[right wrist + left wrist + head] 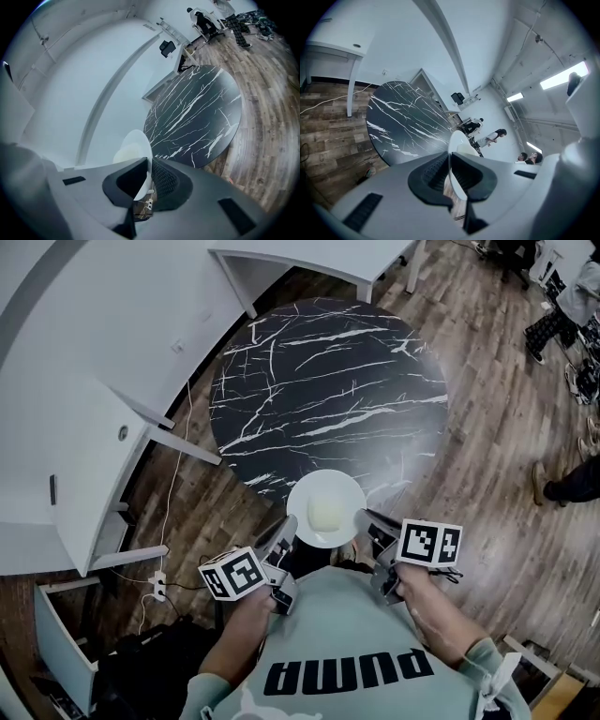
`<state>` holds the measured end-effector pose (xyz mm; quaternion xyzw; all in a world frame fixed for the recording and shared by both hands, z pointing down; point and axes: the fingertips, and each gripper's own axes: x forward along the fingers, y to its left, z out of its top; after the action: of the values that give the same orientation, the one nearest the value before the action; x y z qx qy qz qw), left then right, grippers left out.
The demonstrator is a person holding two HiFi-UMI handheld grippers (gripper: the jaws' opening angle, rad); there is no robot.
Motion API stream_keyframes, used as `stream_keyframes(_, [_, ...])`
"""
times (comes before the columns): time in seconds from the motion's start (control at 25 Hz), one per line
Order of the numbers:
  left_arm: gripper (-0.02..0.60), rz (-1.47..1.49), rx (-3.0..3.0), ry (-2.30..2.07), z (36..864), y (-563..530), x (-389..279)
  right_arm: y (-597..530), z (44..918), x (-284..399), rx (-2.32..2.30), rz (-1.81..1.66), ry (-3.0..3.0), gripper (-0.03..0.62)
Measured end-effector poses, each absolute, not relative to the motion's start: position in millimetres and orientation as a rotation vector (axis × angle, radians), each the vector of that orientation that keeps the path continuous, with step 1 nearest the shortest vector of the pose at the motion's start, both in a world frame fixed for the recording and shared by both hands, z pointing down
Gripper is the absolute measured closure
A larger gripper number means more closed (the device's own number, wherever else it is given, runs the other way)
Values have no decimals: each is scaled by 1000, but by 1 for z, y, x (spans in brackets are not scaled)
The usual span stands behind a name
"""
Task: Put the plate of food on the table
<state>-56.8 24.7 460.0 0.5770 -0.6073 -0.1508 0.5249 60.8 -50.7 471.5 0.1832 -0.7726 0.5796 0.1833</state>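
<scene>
A white plate [342, 493] with a pale lump of food [324, 513] hangs level over the near edge of the round black marble table [328, 390]. My left gripper [286, 532] is shut on the plate's left rim. My right gripper [366, 519] is shut on its right rim. In the left gripper view the plate [457, 140] runs edge-on between the dark pads [433, 172], with the table [403, 122] ahead. The right gripper view shows the plate [136, 145] clamped between the pads [164, 180], and the table [192, 117] beyond.
White desks [84, 427] curve along the left, and another white desk [319, 259] stands behind the table. Cables and a power strip [157, 585] lie on the wooden floor at left. People's legs [562, 486] show at the right edge. People stand far off [490, 137] in the room.
</scene>
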Motion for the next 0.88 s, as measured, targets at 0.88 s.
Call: stream_keyframes(0.88, [552, -237, 1443, -1271, 503, -93, -132, -145, 508, -1, 794, 1684, -2078, 559])
